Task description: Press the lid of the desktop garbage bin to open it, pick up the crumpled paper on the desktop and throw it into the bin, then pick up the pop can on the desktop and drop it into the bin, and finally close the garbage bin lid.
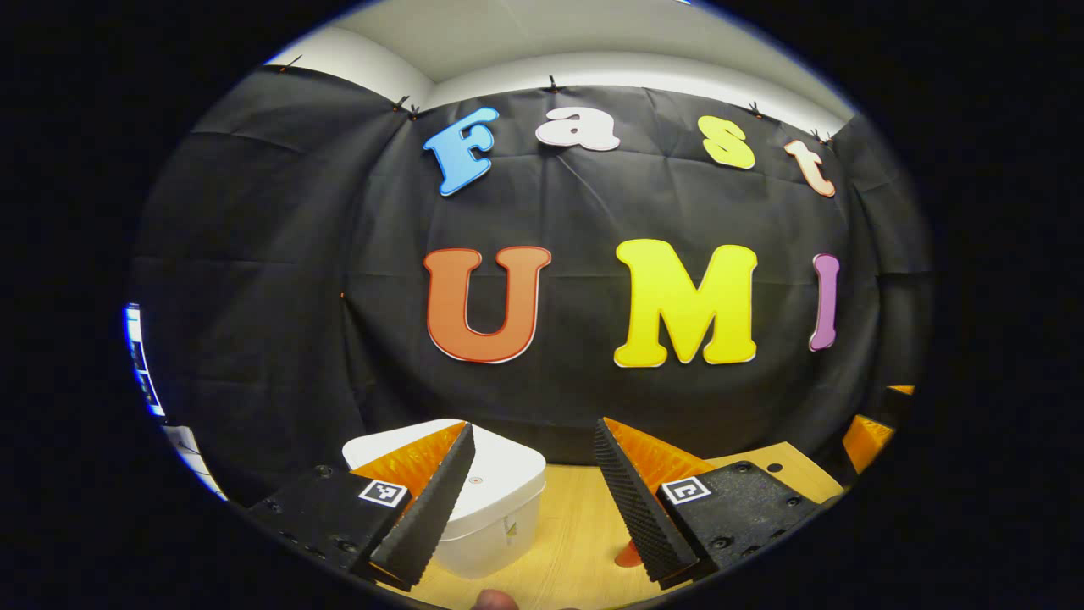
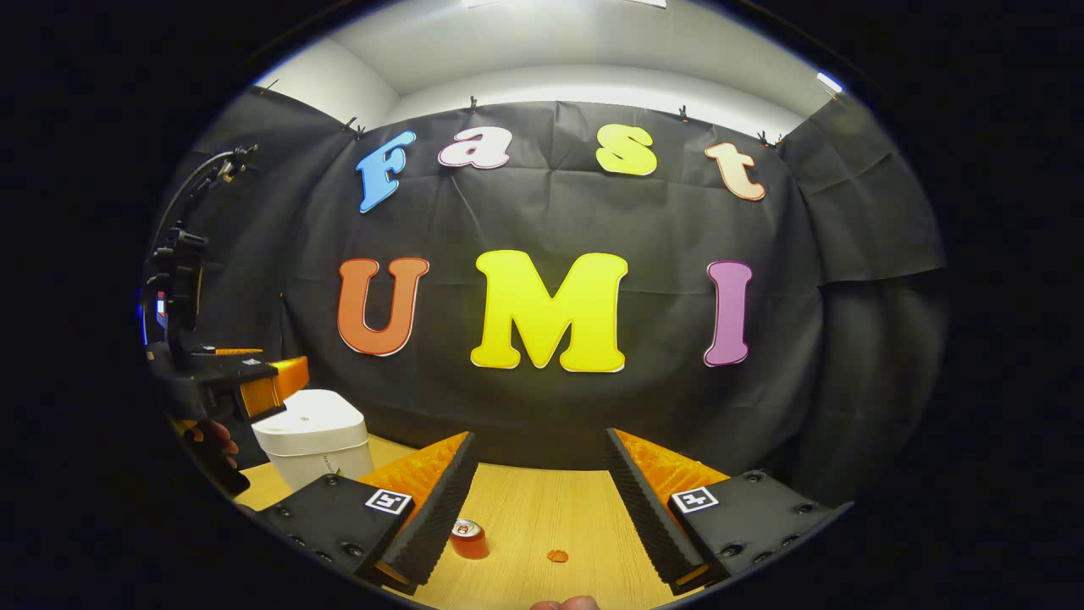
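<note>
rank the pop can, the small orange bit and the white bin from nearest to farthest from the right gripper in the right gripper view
1. pop can, by the right gripper's left finger
2. small orange bit, on the table between the fingers; close to call with the can
3. white bin, far left

Both grippers, left gripper (image 1: 533, 500) and right gripper (image 2: 538, 500), have black screw-studded bodies, each bearing square black-and-white markers, with ridged, wedge-shaped fingers (image 1: 633, 508) on ribbed backing.

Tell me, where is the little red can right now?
In the right gripper view the pop can stands upright on the wooden table, low and left of centre, beside the right gripper's left finger, with the white bin farther back left.
</note>
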`<state>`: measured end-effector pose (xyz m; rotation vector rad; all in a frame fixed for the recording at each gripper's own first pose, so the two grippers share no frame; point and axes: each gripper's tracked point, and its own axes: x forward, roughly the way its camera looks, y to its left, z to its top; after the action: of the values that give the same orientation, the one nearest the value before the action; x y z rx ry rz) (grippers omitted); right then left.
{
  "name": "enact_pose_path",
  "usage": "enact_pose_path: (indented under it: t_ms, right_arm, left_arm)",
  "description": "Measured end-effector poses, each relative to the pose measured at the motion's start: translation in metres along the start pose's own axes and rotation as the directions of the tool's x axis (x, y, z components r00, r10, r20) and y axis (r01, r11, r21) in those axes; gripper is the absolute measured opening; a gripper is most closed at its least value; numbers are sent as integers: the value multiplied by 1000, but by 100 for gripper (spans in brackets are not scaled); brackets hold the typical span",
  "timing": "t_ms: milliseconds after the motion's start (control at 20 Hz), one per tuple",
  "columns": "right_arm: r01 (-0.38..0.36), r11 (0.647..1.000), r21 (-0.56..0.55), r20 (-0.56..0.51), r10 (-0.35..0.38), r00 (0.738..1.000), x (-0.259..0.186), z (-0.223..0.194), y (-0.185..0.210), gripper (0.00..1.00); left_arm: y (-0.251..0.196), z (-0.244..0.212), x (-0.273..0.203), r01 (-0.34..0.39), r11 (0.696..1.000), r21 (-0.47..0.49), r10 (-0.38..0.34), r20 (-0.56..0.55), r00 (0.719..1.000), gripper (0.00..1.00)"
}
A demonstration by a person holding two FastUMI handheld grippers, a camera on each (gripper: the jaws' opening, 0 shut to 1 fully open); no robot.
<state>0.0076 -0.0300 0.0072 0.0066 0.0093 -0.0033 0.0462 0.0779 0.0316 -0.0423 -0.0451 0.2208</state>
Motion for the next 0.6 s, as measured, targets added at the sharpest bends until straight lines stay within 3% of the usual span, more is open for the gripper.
enact_pose_path:
  t_ms: [200,250,300,450,550,600]
  right_arm:
    - [13,1000,2,-19,-13,1000,-1,-3,-15,95]
    - [16,1000,-1,-27,-16,1000,-2,-5,-19,95]
    - [17,1000,1,-32,-17,999,-3,-8,-22,95]
    - [27,1000,4,-40,-27,999,-5,-8,-31,95]
    - [30,1000,-5,-38,-30,999,-4,-7,-34,95]
    - [29,1000,-12,-38,-30,999,-3,-7,-35,95]
  left_arm:
    - [29,0,23,-81,997,-5,81,-15,997,82]
    - [34,-3,29,-95,995,-8,95,-20,995,87]
    - [40,-5,32,-111,994,-12,111,-28,993,74]
    - [48,-23,47,-133,991,-22,131,-75,989,67]
    - [49,-37,56,-145,989,-33,140,-118,983,59]
    - [49,-45,60,-148,988,-43,141,-137,980,50]
